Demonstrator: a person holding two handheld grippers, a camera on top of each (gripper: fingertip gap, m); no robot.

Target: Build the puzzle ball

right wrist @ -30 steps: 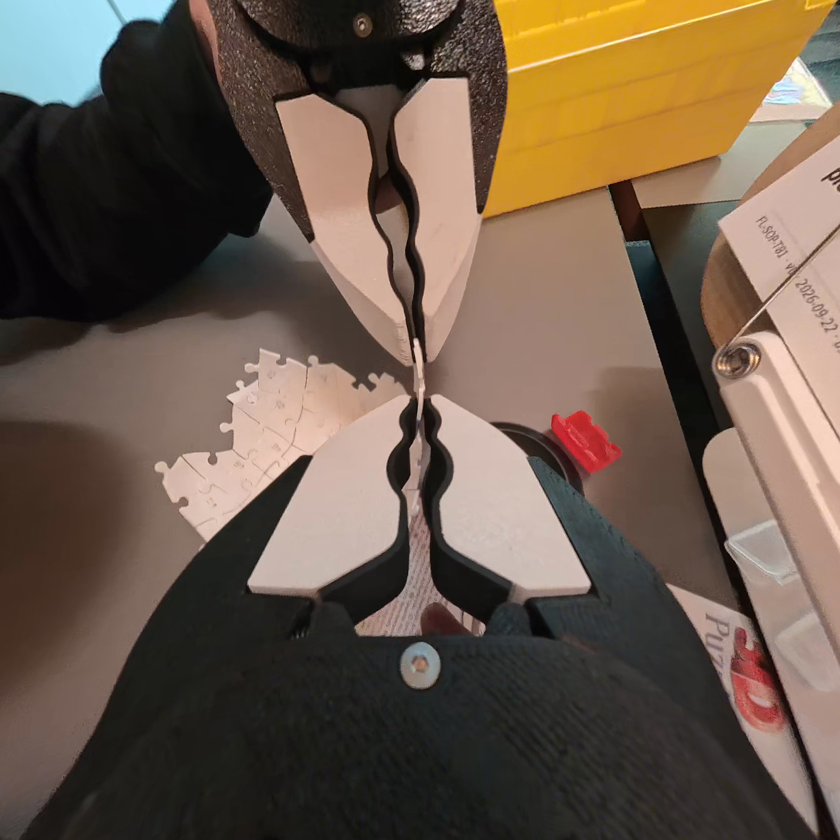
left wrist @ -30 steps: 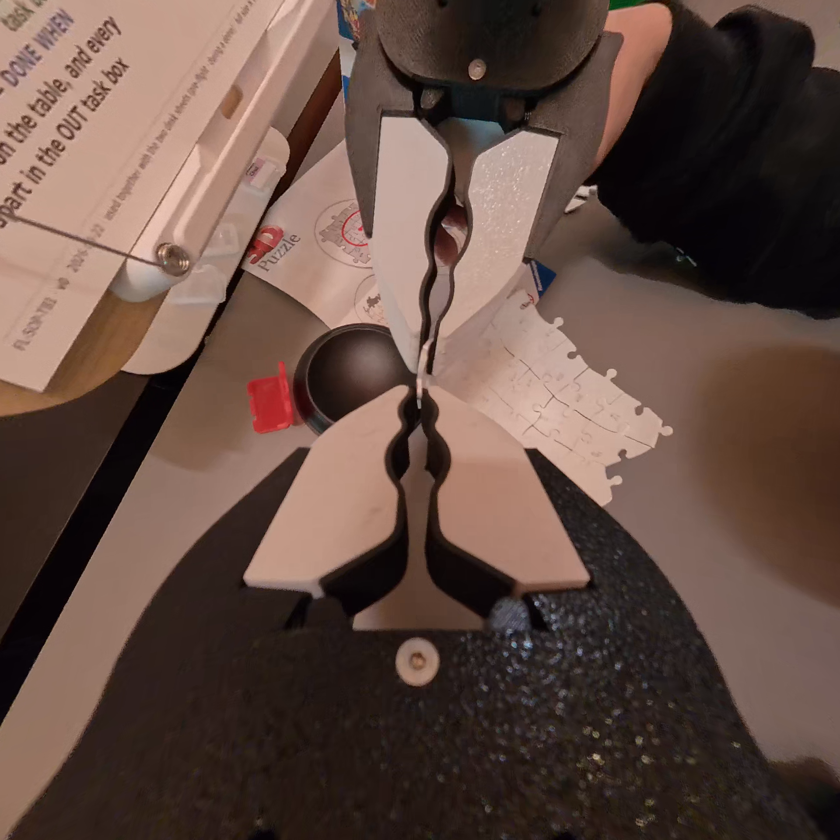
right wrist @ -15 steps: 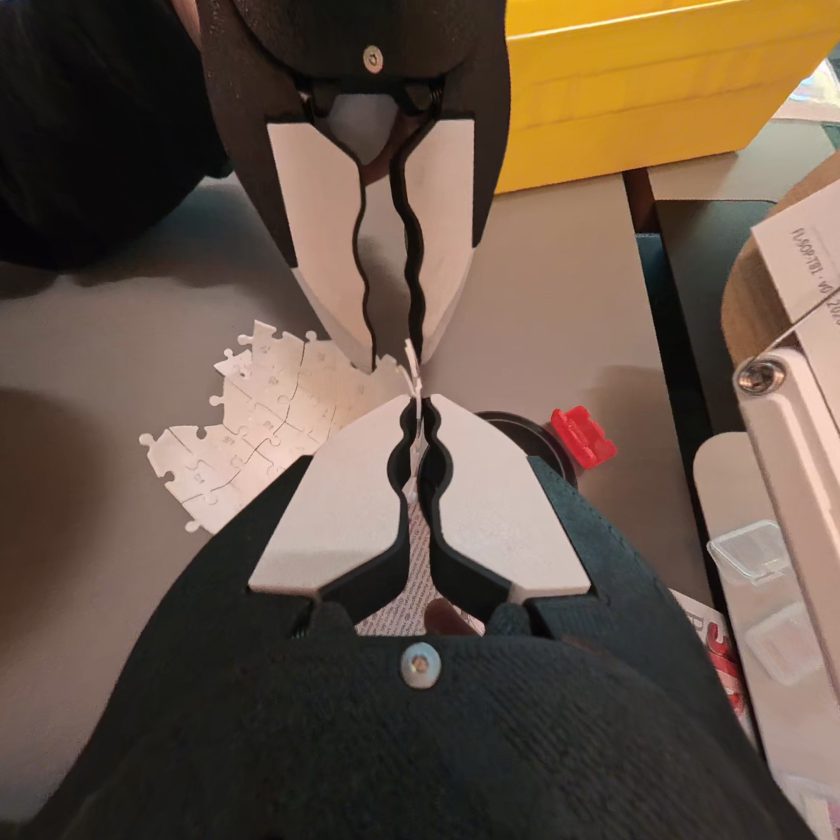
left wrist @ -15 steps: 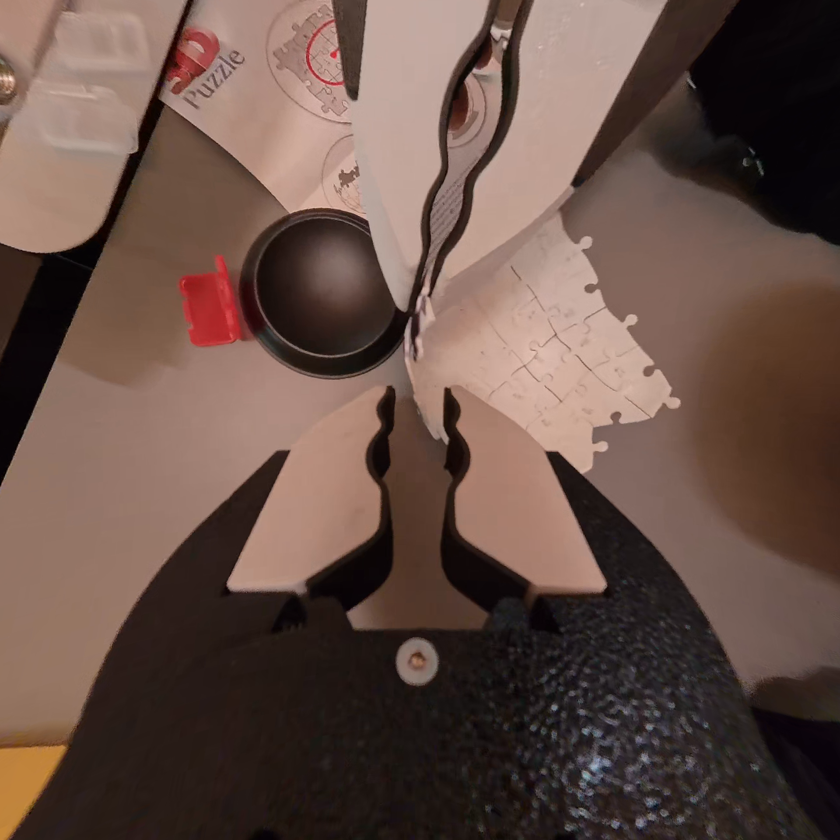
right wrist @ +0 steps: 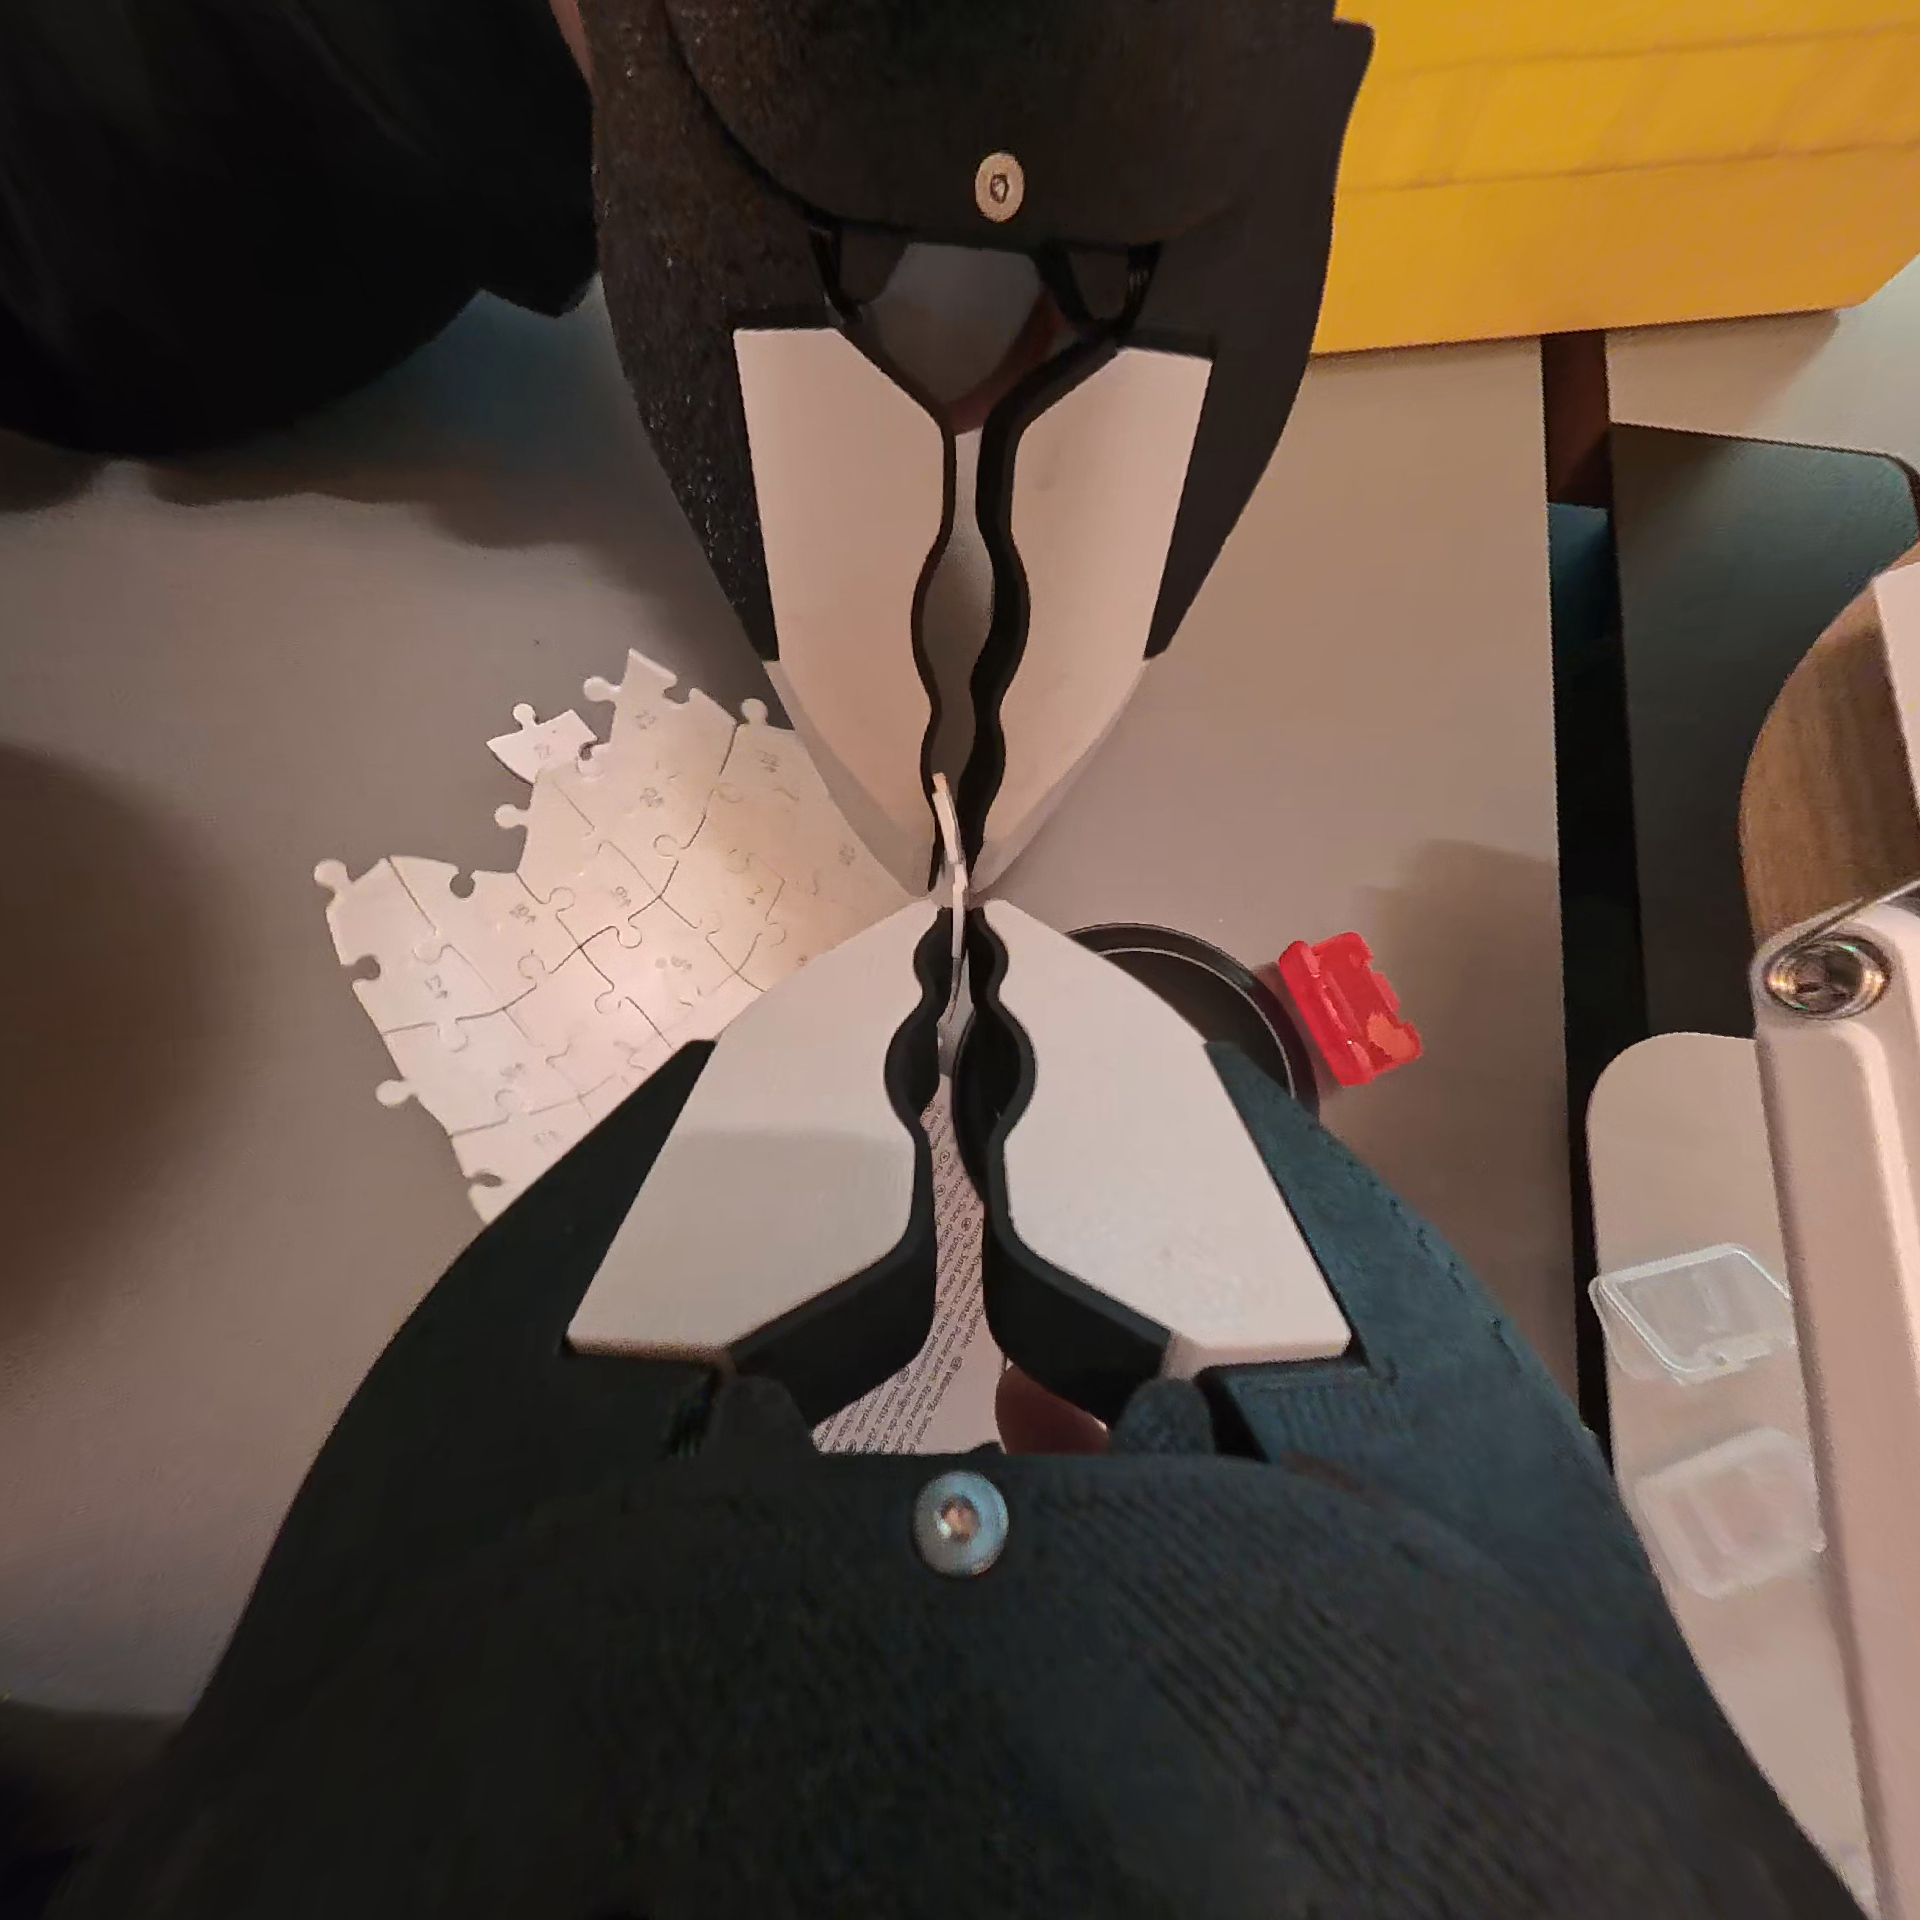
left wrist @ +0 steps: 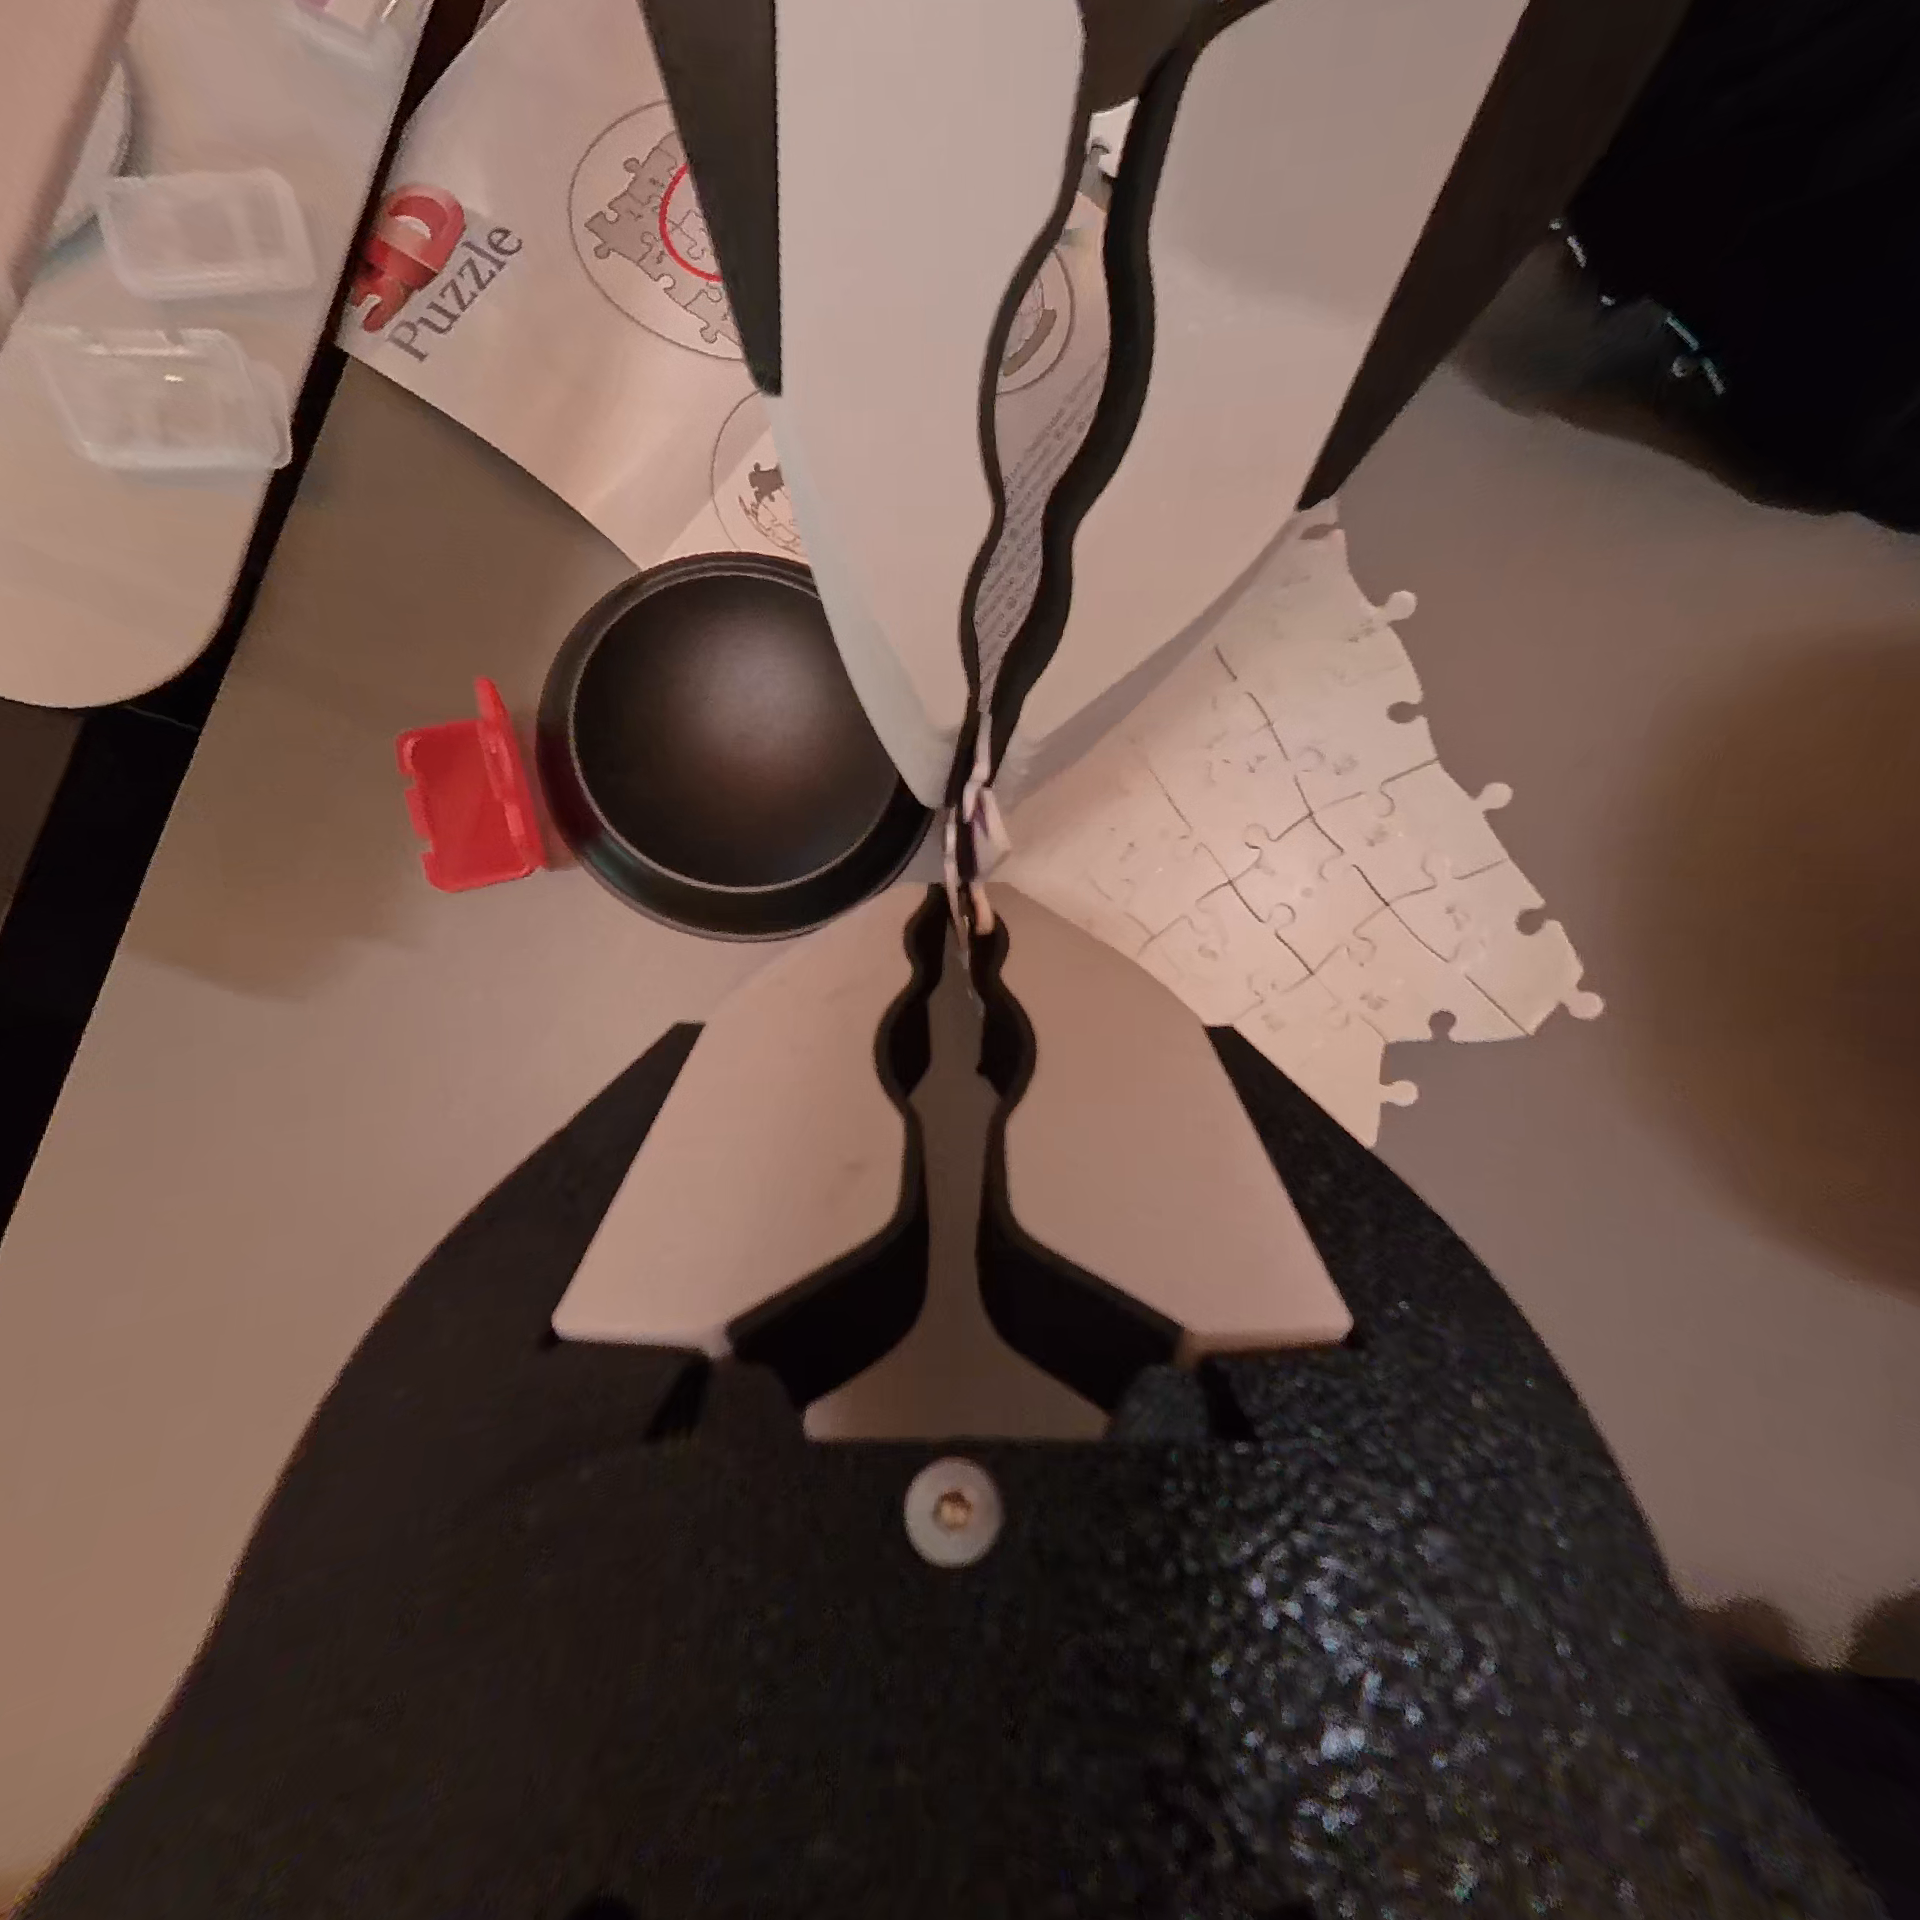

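A small puzzle piece (left wrist: 971,847) is seen edge-on between the two grippers, which meet tip to tip above the grey table (left wrist: 312,987). My left gripper (left wrist: 968,920) is shut on its near end. My right gripper (left wrist: 977,764) comes in from the top and is shut on its far end. In the right wrist view the right gripper (right wrist: 951,930) and the left gripper (right wrist: 951,852) pinch the same piece (right wrist: 951,831). A flat joined sheet of white puzzle pieces (left wrist: 1330,831) lies on the table below and also shows in the right wrist view (right wrist: 582,935).
A black round dome-shaped stand (left wrist: 727,748) and a small red plastic part (left wrist: 468,790) lie beside the sheet. A printed instruction sheet (left wrist: 582,343) and clear small cases (left wrist: 156,405) lie beyond. A yellow box (right wrist: 1610,156) stands at the far edge. A dark sleeve (right wrist: 260,208) is nearby. The tips of both grippers are at nearly the same place.
A second ago both grippers pinched the piece. Half a second ago the left gripper was open while the right held it. Now the left has shut on the piece again.
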